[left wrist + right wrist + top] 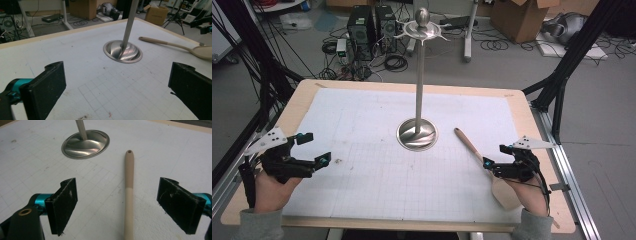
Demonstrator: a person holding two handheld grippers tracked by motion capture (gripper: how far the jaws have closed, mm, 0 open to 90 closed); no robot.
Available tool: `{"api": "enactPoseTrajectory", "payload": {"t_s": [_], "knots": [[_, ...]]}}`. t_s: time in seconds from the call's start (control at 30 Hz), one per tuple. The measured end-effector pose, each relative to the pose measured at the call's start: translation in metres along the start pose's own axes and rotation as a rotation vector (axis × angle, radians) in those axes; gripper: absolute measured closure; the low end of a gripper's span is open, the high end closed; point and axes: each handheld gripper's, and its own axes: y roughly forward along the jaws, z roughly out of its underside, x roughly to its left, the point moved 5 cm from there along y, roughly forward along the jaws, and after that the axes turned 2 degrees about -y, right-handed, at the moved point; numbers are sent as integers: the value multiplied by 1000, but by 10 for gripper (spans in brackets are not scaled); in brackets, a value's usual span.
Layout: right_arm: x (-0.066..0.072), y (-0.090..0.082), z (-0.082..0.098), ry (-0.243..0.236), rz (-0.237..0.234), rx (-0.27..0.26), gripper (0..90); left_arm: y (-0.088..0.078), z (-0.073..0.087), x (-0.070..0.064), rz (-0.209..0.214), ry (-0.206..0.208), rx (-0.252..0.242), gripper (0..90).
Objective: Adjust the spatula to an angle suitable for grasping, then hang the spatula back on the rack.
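my right gripper (pixel 117 207) stands wide apart over the spatula (pixel 129 195) handle, pads clear of it; it lies right of the stand (pixel 417 134). left gripper (pixel 314 148) spread, open mat (pixel 362 180) ahead.

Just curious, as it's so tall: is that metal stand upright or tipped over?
Upright. The metal stand sits flat on its round base on the white mat, its pole rising straight; the wooden spatula lies beside it.
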Motion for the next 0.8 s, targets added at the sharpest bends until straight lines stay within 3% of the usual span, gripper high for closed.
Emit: {"api": "enactPoseTrajectory", "payload": {"t_s": [0.5, 0.8], "knots": [[-6, -5, 3, -6, 22, 1, 160, -3, -1, 0, -3, 3, -5, 17], [-8, 0, 6, -25, 43, 39, 159, -4, 0, 1, -4, 0, -4, 17]]}}
